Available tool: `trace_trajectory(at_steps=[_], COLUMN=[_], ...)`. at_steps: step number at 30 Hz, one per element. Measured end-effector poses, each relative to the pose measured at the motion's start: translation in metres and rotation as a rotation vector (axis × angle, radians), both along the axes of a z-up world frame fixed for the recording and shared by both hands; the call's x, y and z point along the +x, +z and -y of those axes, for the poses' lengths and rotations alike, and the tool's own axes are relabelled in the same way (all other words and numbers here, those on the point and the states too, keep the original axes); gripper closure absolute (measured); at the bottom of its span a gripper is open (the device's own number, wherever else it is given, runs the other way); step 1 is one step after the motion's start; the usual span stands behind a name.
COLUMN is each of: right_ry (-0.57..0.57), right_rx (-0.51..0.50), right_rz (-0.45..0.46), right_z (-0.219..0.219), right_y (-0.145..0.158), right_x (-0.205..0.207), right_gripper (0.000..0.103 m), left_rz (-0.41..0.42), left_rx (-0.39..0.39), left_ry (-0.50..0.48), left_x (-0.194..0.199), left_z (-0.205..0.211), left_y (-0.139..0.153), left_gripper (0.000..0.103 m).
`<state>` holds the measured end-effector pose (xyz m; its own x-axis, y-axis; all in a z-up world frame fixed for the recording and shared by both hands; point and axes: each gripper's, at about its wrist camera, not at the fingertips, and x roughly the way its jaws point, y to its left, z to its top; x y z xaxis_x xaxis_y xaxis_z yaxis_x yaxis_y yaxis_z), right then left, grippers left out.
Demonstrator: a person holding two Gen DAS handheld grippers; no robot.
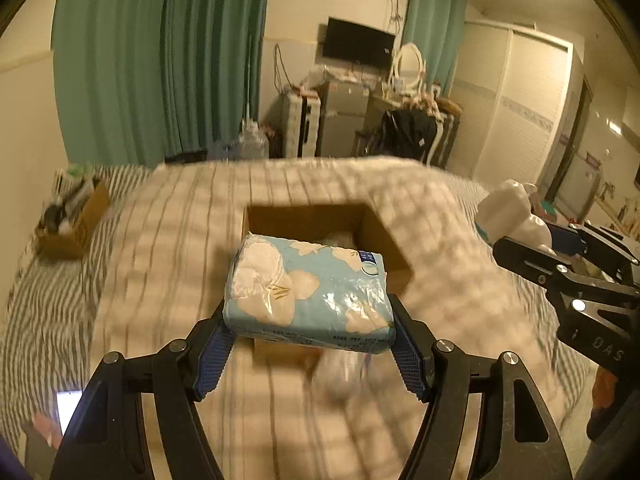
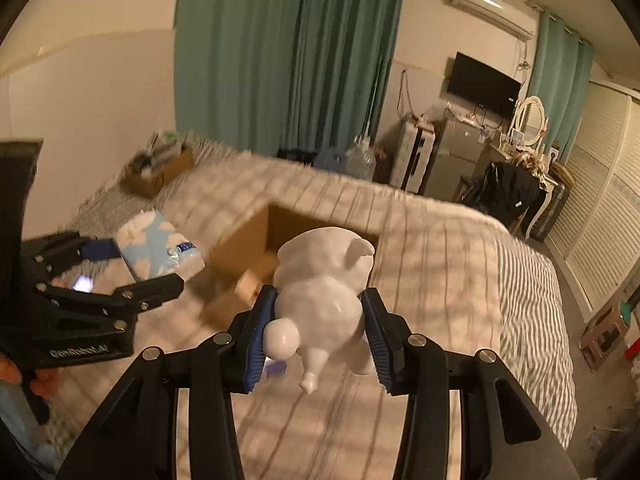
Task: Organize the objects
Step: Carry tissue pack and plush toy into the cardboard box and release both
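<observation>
Nearest the left wrist camera, the left tongs (image 1: 310, 330) are clamped on a pale blue tissue pack (image 1: 310, 294) printed with white flowers — the blue pads (image 1: 214, 360) press its two short sides, and the pack lies flat between them, held in the air above the bed (image 1: 160, 280). In the right wrist view the same tissue pack (image 2: 160, 246) shows at the left, clear of the bedding and just beside the near left corner of the box.

Nearest the right wrist camera, the right tongs (image 2: 318, 332) grip a white pig figure (image 2: 324, 288) by its flanks; its tail and hind legs point back at the lens, its ears forward. It hangs over the near rim of an open cardboard box (image 2: 244, 236). From the left wrist view the pig figure (image 1: 516, 216) is seen at the far right, held in the right tongs, level with the box and apart from the tissue pack.

Past both loads sits the cardboard box (image 1: 380, 236) on the checked quilt — open at the top, with something pale inside that is too blurred to name. Farther off, a second cardboard box (image 1: 70, 228) full of mixed items rests at the bed's left edge on the striped sheet. Beyond the bed hang green curtains (image 1: 160, 60), and a dark screen (image 1: 358, 44) is mounted on the far wall.
</observation>
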<state>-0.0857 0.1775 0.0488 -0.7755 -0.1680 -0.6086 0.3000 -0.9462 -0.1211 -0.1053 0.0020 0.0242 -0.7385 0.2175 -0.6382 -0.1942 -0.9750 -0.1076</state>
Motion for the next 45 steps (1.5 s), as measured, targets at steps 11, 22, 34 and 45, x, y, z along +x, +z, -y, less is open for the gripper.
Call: trace_trajectory(at_steps=[11,22,34,45], right_ry=[-0.077,-0.067,-0.077,-0.106], right_rx=[-0.049,-0.05,-0.084,-0.072], right_rz=[0.029,0.179,0.172,0.014], right_z=[-0.007,-0.009,-0.02,-0.028], right_y=[0.025,-0.079,-0.124,-0.031], right_x=[-0.133,-0.215,-0.233,-0.156], right_gripper=[0.06,0.06,0.031,0.011], left_rz=[-0.005,0.111,0.159,0.051], left_rx=[0.024,-0.073,-0.094,-0.084], left_ry=[0.056,0.012,0.017,0.04], left_x=[-0.115,-0.186,-0.21,-0.142], left_z=[-0.006,-0.021,-0.02,-0.007], left_y=[0.013,-0.082,-0.115,-0.034], left_gripper=[0.031,0.031,0.013,0.0])
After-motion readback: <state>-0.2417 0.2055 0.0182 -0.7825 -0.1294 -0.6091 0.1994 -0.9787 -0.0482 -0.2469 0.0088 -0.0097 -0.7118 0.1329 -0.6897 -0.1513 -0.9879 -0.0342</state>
